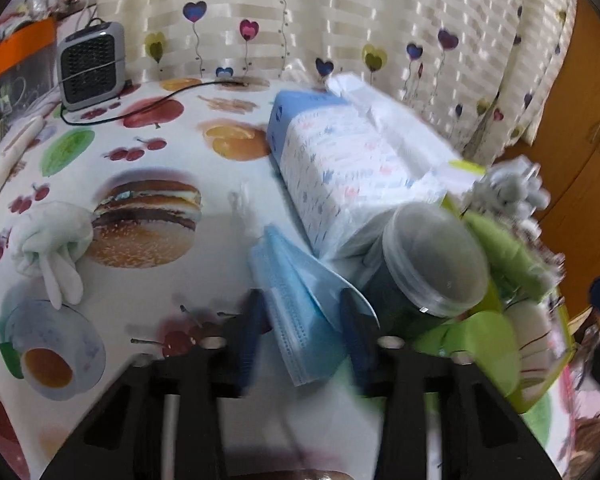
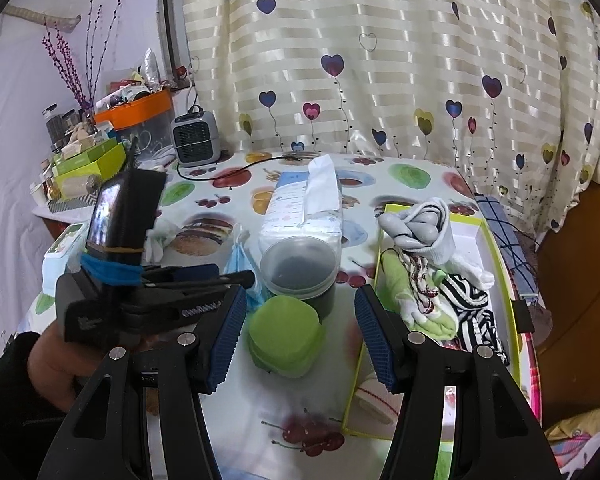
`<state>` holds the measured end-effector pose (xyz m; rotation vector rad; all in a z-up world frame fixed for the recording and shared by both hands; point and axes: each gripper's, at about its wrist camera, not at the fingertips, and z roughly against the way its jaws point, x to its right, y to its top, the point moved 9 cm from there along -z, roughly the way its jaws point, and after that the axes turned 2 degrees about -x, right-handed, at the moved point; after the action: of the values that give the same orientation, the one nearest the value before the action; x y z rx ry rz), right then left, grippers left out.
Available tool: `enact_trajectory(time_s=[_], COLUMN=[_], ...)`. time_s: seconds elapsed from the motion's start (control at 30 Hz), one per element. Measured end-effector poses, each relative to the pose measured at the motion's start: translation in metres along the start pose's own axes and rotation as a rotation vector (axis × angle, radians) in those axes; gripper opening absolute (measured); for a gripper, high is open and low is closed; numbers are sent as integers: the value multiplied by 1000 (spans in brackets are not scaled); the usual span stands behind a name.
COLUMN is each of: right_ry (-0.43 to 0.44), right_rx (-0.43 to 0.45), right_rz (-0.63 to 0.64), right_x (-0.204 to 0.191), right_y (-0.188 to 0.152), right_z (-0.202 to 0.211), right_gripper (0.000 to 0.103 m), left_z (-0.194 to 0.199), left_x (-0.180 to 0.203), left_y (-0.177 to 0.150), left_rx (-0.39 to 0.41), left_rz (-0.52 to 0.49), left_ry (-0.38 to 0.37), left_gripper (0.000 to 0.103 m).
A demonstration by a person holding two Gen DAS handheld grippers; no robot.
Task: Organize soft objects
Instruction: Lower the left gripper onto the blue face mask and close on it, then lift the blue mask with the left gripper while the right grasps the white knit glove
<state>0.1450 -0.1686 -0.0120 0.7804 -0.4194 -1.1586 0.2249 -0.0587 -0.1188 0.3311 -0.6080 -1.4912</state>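
Note:
A stack of light blue face masks (image 1: 296, 320) lies on the fruit-print tablecloth, and my left gripper (image 1: 302, 336) has a blue pad against each side of it. In the right wrist view the same gripper (image 2: 228, 276) reaches in from the left to the masks (image 2: 240, 264). My right gripper (image 2: 300, 294) stands open and holds nothing, with a green soft pad (image 2: 286, 336) on the table beyond its fingers. A lime-edged box (image 2: 496, 240) to the right holds grey socks (image 2: 416, 228), a striped cloth and green gloves. A white glove (image 1: 48, 240) lies at the left.
A soft tissue pack (image 1: 340, 160) and a clear-lidded jar (image 1: 432, 256) with dark contents stand just behind the masks. A small grey heater (image 1: 92, 64) with its cable sits at the back left. A heart-print curtain hangs behind; cluttered boxes (image 2: 88, 164) crowd the far left.

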Motion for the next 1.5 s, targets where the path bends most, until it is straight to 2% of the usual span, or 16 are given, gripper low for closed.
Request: enact_trajectory(time_s=[0.07,0.37,1.07,1.27,1.5], right_ry=[-2,-7,5,19,69], right_rx=[-4,-17,-37,-52,-67], right_rz=[-2,0,78,118,199], right_x=[0,-2,-38,-58,-101], right_y=[0,2,15,21,33], right_z=[-2,-10,-28,-40,-60], right_gripper=[57,57,57,57,57], left_z=[-4,4,55,73,94], left_x=[1,-1,-48,-74,-117], left_y=[-3,-6,-4,-9,-25], left_rx=[-11,14,120,152,182], left_rz=[-10,-38,36,80,150], left_ry=[-1,5,20,30,56], left_gripper=[19,11,10,10,10])
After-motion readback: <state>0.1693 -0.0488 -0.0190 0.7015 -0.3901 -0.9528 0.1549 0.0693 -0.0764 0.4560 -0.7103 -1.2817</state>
